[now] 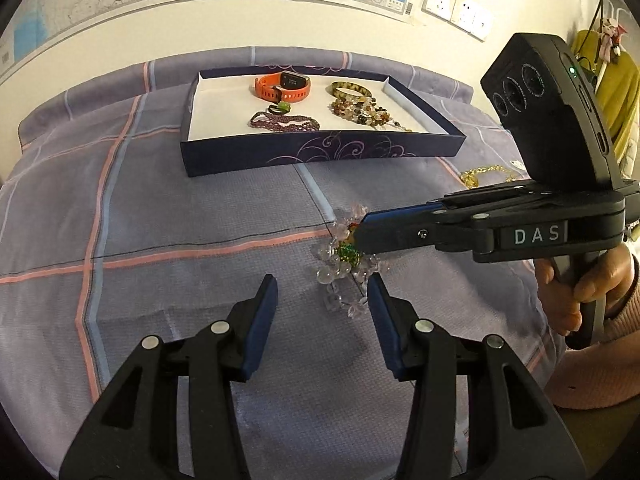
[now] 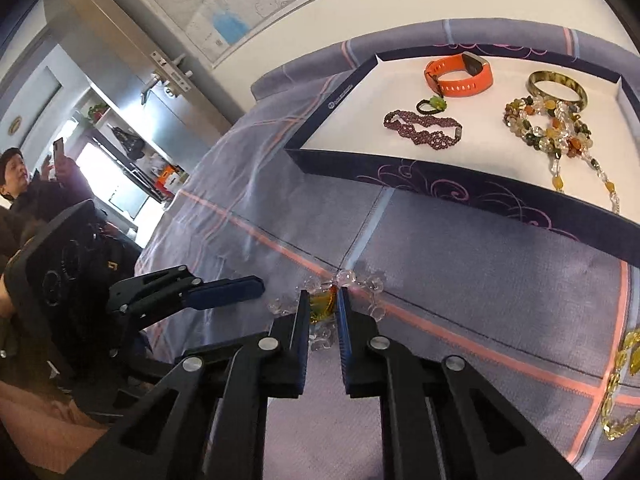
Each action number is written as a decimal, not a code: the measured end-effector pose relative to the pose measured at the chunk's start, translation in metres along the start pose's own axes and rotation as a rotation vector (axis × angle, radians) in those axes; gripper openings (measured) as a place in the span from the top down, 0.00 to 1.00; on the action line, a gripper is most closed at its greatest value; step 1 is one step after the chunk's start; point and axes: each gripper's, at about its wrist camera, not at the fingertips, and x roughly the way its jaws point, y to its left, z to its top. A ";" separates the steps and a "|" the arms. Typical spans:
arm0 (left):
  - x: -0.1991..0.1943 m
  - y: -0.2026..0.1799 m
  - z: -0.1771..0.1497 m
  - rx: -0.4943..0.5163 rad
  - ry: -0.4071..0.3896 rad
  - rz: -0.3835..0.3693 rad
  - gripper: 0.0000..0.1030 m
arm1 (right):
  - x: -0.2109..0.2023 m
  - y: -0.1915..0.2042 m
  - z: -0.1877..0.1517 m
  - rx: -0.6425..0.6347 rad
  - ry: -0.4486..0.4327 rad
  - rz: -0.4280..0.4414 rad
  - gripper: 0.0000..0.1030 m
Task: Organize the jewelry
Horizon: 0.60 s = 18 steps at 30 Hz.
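Observation:
A clear crystal bead necklace (image 1: 340, 276) (image 2: 362, 280) with a green-yellow pendant lies on the checked bedspread. My right gripper (image 2: 323, 300) (image 1: 362, 236) is shut on that pendant, which shows between its blue pads. My left gripper (image 1: 322, 284) is open just short of the beads, its right fingertip touching them; one of its fingers (image 2: 228, 294) shows in the right wrist view. Beyond stands the dark blue box (image 1: 320, 152) (image 2: 460, 188) holding an orange watch (image 1: 284, 86), a bangle (image 1: 350, 90), a purple bracelet (image 1: 284, 122) and a mixed-stone necklace (image 1: 368, 114).
A yellow bead necklace (image 1: 484, 174) (image 2: 624, 384) lies on the bedspread to the right of the box. The wall with a map runs behind the bed. A person with a phone (image 2: 24, 184) is by the door at the left.

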 end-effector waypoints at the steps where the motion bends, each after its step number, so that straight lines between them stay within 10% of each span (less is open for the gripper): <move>1: 0.000 0.000 0.000 0.001 0.001 0.000 0.59 | -0.002 -0.001 -0.001 0.001 0.000 0.008 0.98; 10: 0.001 -0.004 0.001 0.018 0.005 -0.017 0.60 | -0.049 -0.010 0.004 0.034 -0.092 0.110 0.98; 18: 0.003 -0.008 0.003 0.021 0.013 -0.039 0.67 | -0.030 -0.024 0.034 0.028 -0.095 0.028 0.98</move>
